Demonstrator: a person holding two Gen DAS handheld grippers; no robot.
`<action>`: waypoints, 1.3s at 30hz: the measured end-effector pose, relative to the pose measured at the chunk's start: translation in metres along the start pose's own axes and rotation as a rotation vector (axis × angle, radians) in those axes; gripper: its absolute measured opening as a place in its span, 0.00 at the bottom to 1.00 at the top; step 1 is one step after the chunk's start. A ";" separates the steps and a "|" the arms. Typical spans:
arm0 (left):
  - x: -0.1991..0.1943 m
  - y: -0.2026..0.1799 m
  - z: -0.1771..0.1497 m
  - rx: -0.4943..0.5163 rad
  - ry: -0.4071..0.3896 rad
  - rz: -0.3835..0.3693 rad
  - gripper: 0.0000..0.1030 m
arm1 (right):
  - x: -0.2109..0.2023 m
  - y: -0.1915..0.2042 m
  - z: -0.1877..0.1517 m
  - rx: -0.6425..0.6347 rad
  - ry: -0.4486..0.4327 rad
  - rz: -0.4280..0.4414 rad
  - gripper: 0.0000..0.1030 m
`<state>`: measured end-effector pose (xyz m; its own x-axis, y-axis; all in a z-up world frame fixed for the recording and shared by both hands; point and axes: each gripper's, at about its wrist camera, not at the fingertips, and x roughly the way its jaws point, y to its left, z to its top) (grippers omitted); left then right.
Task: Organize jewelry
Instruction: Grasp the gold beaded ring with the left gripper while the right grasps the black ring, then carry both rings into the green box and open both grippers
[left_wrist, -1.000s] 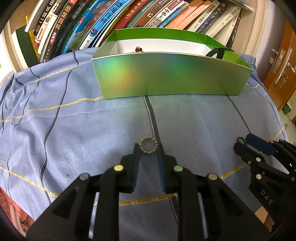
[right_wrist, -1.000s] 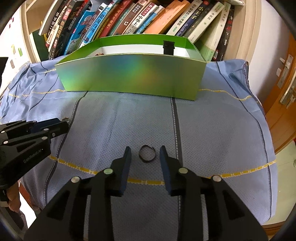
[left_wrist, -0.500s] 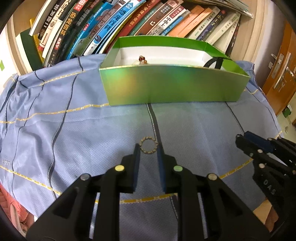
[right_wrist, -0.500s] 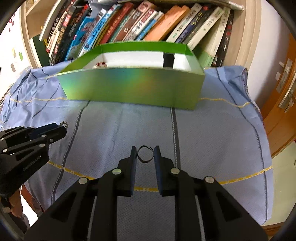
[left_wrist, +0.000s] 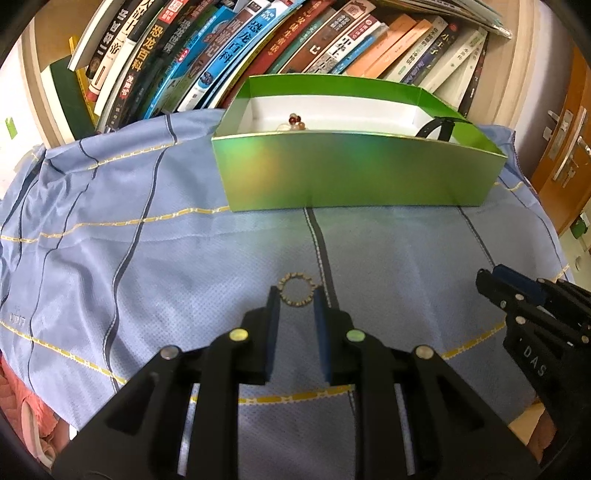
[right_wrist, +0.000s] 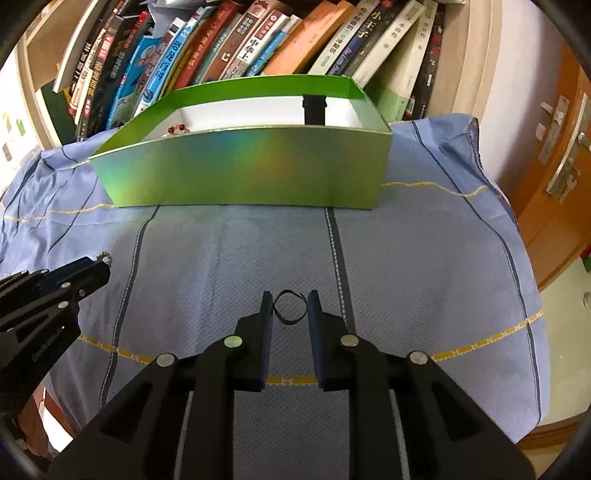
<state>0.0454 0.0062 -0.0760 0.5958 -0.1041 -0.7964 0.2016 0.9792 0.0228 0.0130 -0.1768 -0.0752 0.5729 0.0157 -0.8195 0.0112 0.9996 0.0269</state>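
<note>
The left gripper (left_wrist: 295, 295) grips a beaded ring (left_wrist: 296, 290) between its fingertips; the ring protrudes ahead of the jaws, above the blue cloth (left_wrist: 166, 277). The right gripper (right_wrist: 289, 301) is clamped on a thin dark ring (right_wrist: 290, 307), which sits between its fingertips and bows slightly under the pads.

Ahead of both sets of jaws, well apart from them, a green box (left_wrist: 354, 173) stands open-topped on the cloth. Contents visible over its near wall:
- a cluster of red and pale beads (left_wrist: 294, 120), on the left side of the white interior;
- a black strap (left_wrist: 439, 127), at the right end, rising above the rim.

What lies on the box floor is hidden by the near wall. Behind the box, a row of leaning books (left_wrist: 229, 55) fills a wooden shelf.

Change from the earlier frames: one second ago the right gripper's jaws stood wide, with the dark ring lying free on the cloth between them; they now press it. The left gripper held the beaded ring throughout. The box interior shows more fully than before in both views, with both rings off the cloth.
</note>
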 end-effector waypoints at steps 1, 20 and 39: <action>0.001 0.000 0.000 -0.001 0.003 0.001 0.18 | 0.001 0.001 0.000 -0.001 0.005 0.002 0.18; -0.056 0.007 0.156 -0.032 -0.275 0.010 0.18 | -0.051 -0.003 0.173 0.049 -0.276 0.102 0.18; 0.068 0.013 0.169 -0.085 -0.014 0.014 0.48 | 0.052 0.005 0.170 0.049 -0.060 0.059 0.50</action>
<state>0.2199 -0.0177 -0.0276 0.6090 -0.0923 -0.7878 0.1271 0.9917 -0.0179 0.1823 -0.1754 -0.0207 0.6217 0.0718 -0.7800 0.0152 0.9945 0.1037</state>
